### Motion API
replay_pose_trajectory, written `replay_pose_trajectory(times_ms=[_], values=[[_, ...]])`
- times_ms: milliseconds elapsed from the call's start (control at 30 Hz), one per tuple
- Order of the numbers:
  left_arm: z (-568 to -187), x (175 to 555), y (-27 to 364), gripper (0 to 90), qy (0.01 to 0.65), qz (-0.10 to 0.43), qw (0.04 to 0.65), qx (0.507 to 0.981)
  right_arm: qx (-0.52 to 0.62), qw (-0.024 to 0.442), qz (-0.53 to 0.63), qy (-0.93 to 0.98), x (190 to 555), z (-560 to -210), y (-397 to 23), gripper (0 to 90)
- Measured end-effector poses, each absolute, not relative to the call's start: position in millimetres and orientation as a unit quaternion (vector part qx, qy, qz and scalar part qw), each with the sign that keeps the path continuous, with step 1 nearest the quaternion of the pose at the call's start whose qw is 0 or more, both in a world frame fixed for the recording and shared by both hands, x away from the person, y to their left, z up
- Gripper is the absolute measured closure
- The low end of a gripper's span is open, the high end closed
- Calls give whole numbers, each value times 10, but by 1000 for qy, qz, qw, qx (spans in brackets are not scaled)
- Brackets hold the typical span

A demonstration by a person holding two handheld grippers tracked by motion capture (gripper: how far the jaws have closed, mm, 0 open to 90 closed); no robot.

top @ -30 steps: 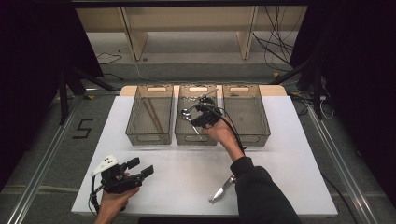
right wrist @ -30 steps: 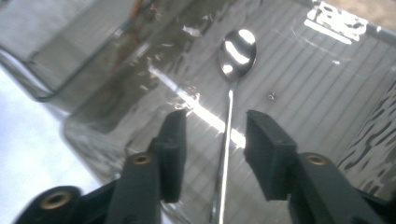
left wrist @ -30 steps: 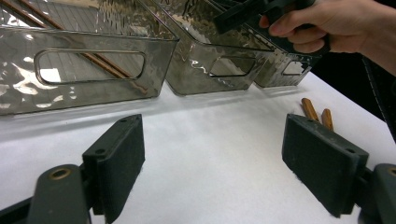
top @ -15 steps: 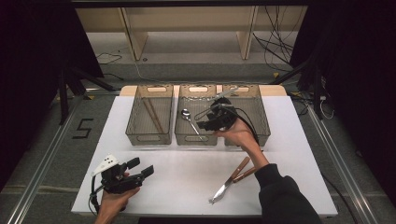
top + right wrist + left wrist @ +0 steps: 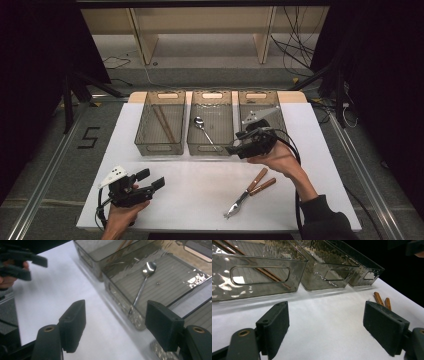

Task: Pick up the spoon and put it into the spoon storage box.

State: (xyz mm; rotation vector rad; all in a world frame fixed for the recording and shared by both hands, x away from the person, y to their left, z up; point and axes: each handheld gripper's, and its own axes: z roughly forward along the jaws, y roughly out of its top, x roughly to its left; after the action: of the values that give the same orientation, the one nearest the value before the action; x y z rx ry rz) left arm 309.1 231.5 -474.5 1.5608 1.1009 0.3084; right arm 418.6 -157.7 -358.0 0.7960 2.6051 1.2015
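Right gripper point(image 5: 235, 149), jaws just spread and empty, hangs by the middle bin's point(image 5: 212, 148) front; spoon point(image 5: 204, 128) lies inside. Next: fork point(image 5: 244, 194) at its 6 o'clock.

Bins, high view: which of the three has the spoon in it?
The middle bin holds the spoon. The left bin has chopsticks; the right bin shows no utensil, though the right gripper covers part of it.

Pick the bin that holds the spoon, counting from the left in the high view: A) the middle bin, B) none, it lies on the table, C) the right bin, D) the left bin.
A: the spoon lies on the floor of the middle bin, bowl toward the far end; the left bin holds chopsticks instead.
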Motion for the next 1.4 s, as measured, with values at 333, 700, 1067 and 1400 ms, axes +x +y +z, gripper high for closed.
replay_pose_trajectory(times_ms=[333,700,1067,1400], values=[[-4746,3092,2312,208,468,132,568,664,253,75,407,874,3906,-3707,-1791,323],[-4741,3111,2303,208,468,130,567,666,242,70,390,886,3726,-3852,-1926,325],[-4743,3120,2282,208,466,131,566,668,239,67,368,896,3683,-3911,-2049,322],[-4746,3106,2252,197,450,147,555,684,228,65,334,912,3633,-3959,-2064,289]])
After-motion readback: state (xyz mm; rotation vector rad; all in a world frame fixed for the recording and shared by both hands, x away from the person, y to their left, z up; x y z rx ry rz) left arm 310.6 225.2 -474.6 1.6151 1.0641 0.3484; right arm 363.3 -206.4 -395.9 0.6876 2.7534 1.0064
